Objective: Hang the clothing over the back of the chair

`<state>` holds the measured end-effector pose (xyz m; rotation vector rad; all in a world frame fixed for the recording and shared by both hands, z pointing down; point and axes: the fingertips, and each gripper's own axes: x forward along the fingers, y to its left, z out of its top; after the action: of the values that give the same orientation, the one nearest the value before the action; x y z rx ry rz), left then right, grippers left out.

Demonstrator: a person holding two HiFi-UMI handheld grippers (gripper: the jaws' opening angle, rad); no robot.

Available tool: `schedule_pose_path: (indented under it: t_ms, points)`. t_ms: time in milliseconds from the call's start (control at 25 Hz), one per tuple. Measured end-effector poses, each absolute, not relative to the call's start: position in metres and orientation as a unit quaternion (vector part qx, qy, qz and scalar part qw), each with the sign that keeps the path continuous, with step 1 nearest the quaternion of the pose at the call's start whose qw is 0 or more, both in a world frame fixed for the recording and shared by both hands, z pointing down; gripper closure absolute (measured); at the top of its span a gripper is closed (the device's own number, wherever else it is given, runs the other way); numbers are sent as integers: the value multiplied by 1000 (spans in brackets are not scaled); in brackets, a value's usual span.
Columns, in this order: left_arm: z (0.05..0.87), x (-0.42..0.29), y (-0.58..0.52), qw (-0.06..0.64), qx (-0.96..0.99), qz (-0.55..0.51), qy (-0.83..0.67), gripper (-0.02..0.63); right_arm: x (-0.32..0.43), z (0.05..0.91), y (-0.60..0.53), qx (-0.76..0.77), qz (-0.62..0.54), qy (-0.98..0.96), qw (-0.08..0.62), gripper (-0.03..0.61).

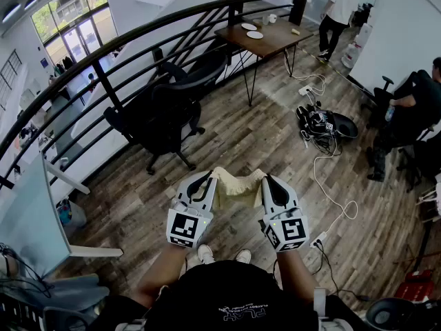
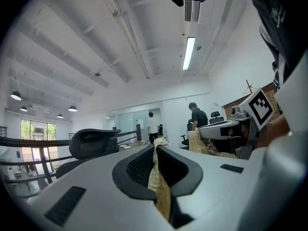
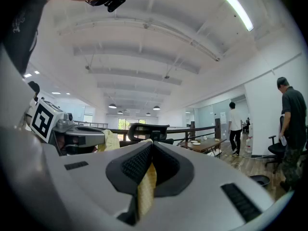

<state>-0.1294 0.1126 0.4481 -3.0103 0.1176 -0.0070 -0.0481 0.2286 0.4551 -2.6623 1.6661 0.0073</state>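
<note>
A pale yellow garment (image 1: 238,183) hangs stretched between my two grippers, in front of my chest. My left gripper (image 1: 209,178) is shut on one end of the garment (image 2: 159,182), and the cloth runs down between its jaws. My right gripper (image 1: 265,179) is shut on the other end of the garment (image 3: 146,189). Both point level. The black office chair (image 1: 169,105) stands ahead and to the left, near the railing, its back (image 2: 94,142) turned toward me. In the right gripper view the chair (image 3: 147,131) shows straight ahead past the jaws.
A curved black railing (image 1: 103,67) runs behind the chair. A wooden table (image 1: 265,36) with plates stands farther off. Cables and gear (image 1: 324,126) lie on the wooden floor at the right. One person (image 1: 337,9) stands far off, another (image 1: 413,102) sits at the right.
</note>
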Motion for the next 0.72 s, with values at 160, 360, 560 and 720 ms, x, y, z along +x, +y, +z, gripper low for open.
schedule_pose_path:
  t_ms: [160, 360, 560, 720]
  points:
    - [446, -132, 103, 67, -997, -2, 40, 589, -51, 454, 220, -848, 3, 530, -1, 557]
    - [449, -139, 94, 65, -997, -5, 37, 589, -59, 453, 209, -847, 4, 531, 1, 557]
    - [444, -144, 80, 44, -999, 5, 29, 589, -64, 448, 199, -853, 10, 521, 14, 557]
    - [448, -149, 71, 42, -999, 8, 17, 589, -69, 452, 194, -859, 5, 511, 19, 557]
